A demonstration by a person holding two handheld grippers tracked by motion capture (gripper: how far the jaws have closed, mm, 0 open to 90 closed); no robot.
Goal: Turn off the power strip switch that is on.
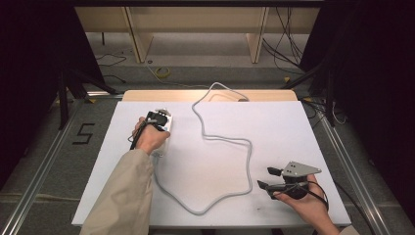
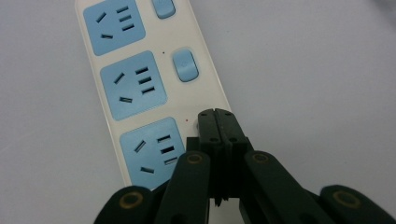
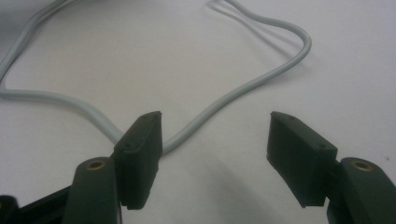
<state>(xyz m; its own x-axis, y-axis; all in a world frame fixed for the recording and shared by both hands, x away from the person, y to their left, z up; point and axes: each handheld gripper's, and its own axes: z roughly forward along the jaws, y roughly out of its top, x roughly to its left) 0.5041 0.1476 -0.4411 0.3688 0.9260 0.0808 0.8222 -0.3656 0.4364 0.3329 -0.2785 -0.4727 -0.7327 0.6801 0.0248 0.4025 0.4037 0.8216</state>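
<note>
Here the left gripper [image 2: 215, 114], jaws clenched together, is pressing on the power strip [image 2: 154, 70], whose long axis is running away from it, while the right gripper [image 3: 215, 140] is waiting released beside its cable [image 3: 243, 88].

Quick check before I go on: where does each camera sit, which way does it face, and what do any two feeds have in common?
High view: above the person's side, looking forward and down on the white table; both forearms enter from below, left gripper on the power strip, right gripper near the grey cable.
Left gripper view: rides the left gripper, looking along its closed jaws at the power strip's blue sockets.
Right gripper view: rides the right gripper, jaws apart, facing the grey cable.
Shared: the high view and right gripper view both show the cable.
</note>
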